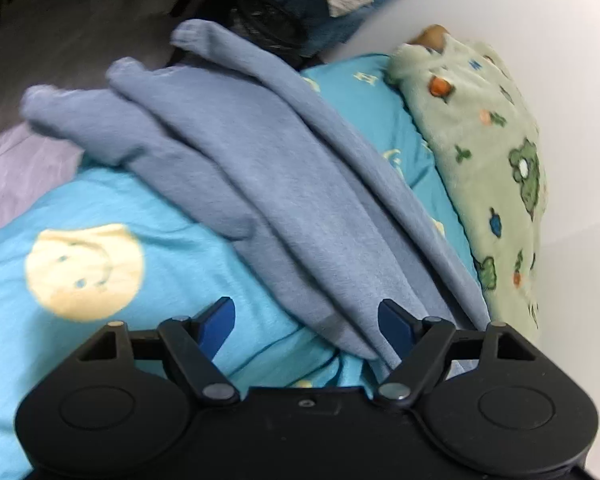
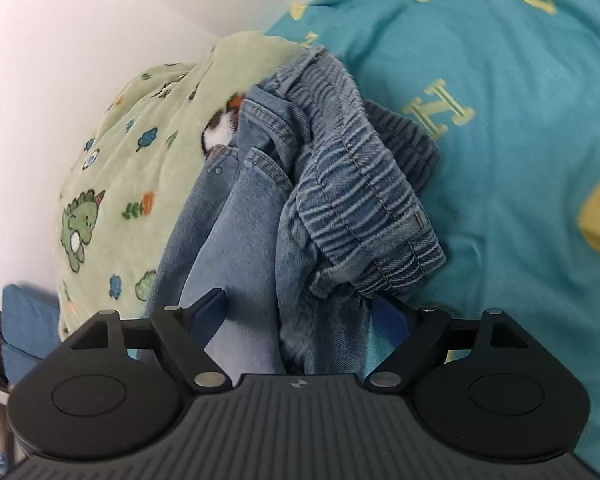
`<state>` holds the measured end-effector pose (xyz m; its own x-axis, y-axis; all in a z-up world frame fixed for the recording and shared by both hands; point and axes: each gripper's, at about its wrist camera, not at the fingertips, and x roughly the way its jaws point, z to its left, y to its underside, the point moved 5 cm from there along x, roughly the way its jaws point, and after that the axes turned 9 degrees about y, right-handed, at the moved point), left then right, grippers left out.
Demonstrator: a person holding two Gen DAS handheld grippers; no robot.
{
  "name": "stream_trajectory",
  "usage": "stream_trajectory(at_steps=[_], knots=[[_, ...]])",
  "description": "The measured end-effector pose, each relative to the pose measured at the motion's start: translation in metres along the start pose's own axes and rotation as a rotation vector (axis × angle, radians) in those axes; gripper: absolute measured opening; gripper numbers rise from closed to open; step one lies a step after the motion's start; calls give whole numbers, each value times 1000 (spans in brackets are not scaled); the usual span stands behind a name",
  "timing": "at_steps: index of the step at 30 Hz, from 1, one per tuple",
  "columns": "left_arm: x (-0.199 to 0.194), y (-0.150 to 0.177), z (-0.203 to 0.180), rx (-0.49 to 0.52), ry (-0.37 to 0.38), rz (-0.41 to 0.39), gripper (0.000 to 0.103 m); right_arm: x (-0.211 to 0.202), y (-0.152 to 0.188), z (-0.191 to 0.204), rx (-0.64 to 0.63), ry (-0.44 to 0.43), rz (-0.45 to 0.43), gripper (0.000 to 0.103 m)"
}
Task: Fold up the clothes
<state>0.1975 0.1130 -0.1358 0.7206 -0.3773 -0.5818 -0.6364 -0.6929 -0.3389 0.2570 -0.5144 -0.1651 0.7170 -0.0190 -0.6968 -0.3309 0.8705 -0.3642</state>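
Early in the job, by my read: nothing in either view looks like a finished fold.

Left tool [image 1: 306, 322]: jaws spread wide, gripping nothing. The grey-blue soft knit garment [image 1: 236, 168] runs from between my fingers away toward the far edge of the bed, bunched in long ridges. One fingertip [image 1: 394, 320] sits against its near end, the other over the sheet. Its far ends look like cuffs, so sleeves or legs; I cannot tell which. It still needs flattening before any fold.

Right tool [image 2: 304, 312]: jaws also wide apart, not clamping. The light-blue denim trousers with a gathered elastic waistband [image 2: 340, 184] lie between my fingers in a crumpled heap, waistband twisted over the legs. Unfolded as far as I can see.

Both lie on the turquoise bed sheet printed with pale yellow smiley faces and letters [image 1: 112, 208]. Just beside them, against the white wall [image 2: 80, 40], is a pale green fleece blanket with cartoon dinosaurs and flowers [image 2: 112, 160]; the denim overlaps its edge.

Left to do: spread each piece, fold, stack.

Writing: the sheet shows yellow serif capitals, a clear "H" near the waistband, another "H" further off. No brand legible; a small tab on the waistband is too small to read. Far background past the bed is dark and blurred.
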Motion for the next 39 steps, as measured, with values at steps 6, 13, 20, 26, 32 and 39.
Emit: stream_trajectory(at_steps=[6, 13, 20, 26, 32, 39], knots=[[11, -1, -8, 79, 16, -26, 76, -11, -4, 12, -31, 24, -40, 26], [-3, -9, -1, -6, 74, -48, 76, -84, -12, 42, -99, -64, -171, 15], [-19, -9, -4, -11, 116, -42, 76, -152, -19, 29, -77, -78, -245, 14], [-25, -9, -4, -8, 106, -24, 76, -158, 13, -33, -162, 219, -184, 15], [-39, -20, 14, -95, 119, -30, 76, -167, 31, -64, -105, 314, -139, 20], [-57, -56, 58, -290, 160, -40, 78, -206, 50, -46, -240, 417, -302, 48]])
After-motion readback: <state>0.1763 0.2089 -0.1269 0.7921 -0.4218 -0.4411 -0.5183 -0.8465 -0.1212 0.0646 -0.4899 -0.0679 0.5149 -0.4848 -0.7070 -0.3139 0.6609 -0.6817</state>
